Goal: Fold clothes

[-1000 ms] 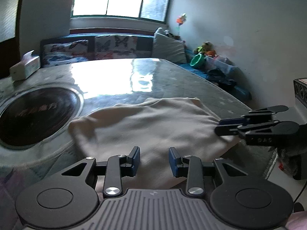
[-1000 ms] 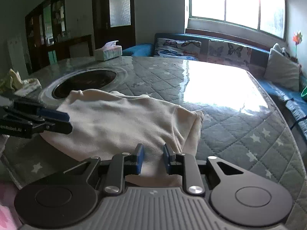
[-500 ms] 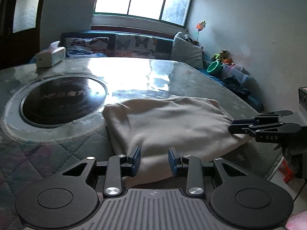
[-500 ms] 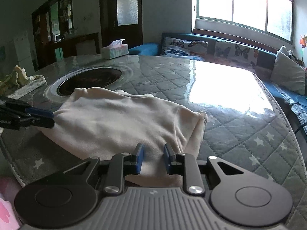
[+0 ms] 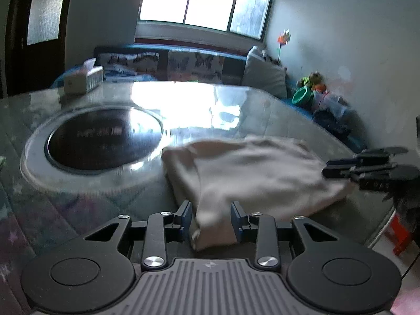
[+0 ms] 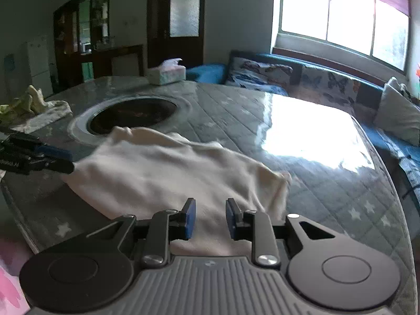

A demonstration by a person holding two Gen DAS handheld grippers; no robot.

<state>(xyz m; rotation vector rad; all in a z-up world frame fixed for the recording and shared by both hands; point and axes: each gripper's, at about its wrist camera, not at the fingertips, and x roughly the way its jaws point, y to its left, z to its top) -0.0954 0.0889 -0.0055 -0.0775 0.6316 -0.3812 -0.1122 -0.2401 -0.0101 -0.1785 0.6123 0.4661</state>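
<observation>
Cream garment (image 5: 252, 173), folded into a thick pad, lying on the grey quilted worktop (image 6: 328, 183) close to its near edge, just beside the dark round inset (image 5: 105, 141) ringed in pale grey. Blurred in both views, so the finer folds hard to read.

Left hand-held gripper (image 5: 211, 216): blue pads spread apart, one corner of the garment sitting in the gap between them, neither pad clearly pressing on the cloth. Seen from the right wrist view at the far left (image 6: 56, 161), fingertips at the garment's left edge; touching or just short, cannot tell.

Right hand-held gripper (image 6: 208, 216): pads likewise spread, cloth lying below and between them, no pinch visible. Seen from the left wrist view at the far right (image 5: 338, 166), fingertips at the garment's right edge, again too blurred to tell contact.

Farther back on the worktop: tissue box (image 6: 166, 74) near the far edge, a crumpled pale cloth (image 6: 36, 105) off to the left. Strong window glare (image 6: 309, 128) across the glossy surface. Beyond the worktop, a blue sofa (image 6: 341, 84) with butterfly-print cushions under the window (image 5: 204, 0), a grey pillow (image 5: 263, 78) at its end, a green bowl (image 5: 302, 97) among clutter by the wall.
</observation>
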